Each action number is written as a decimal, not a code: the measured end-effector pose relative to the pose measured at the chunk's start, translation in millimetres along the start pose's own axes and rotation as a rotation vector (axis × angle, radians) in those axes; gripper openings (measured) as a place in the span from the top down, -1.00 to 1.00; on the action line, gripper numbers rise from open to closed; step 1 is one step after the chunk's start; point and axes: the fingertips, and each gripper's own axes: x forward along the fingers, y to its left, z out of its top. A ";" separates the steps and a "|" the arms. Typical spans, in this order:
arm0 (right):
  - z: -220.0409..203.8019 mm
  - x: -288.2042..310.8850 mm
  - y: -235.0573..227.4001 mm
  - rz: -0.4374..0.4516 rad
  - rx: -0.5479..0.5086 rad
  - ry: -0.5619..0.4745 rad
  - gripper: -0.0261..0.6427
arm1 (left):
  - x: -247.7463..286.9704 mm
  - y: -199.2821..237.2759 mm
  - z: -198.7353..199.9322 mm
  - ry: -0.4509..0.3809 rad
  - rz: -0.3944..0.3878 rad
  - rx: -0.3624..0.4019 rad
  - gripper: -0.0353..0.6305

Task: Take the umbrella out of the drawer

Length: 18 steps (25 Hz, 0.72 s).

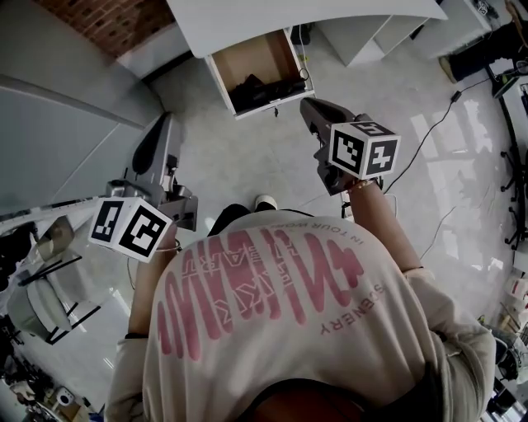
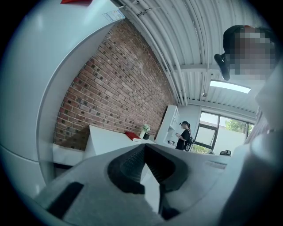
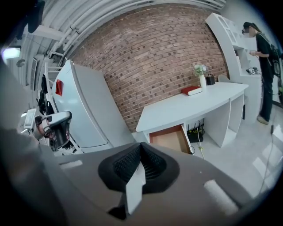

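Drawer (image 1: 256, 56) is hanging open under the white table (image 1: 289, 18). Umbrella (image 1: 266, 89) is lying inside at the drawer's front edge, dark, shape hard to make out. Left gripper (image 1: 166, 124) and right gripper (image 1: 308, 104) are hovering short of the drawer, jaws pressing together, empty, nothing blocking. Cable (image 1: 435, 124) is trailing right of the drawer. Shirt (image 1: 280, 305) is hiding the floor below.

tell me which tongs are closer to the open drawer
Right. The right tongs are just short of the open drawer, aimed at it; the left tongs sit farther back, off to its left.
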 end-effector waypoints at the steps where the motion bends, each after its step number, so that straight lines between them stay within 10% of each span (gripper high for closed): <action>1: -3.4 2.2 -5.3 -0.011 0.008 0.007 0.90 | 1.9 1.0 -2.1 0.004 0.002 -0.001 0.89; 18: -20.9 55.3 -24.3 0.024 0.097 0.076 0.34 | 35.4 43.2 -7.2 0.067 0.003 -0.035 0.89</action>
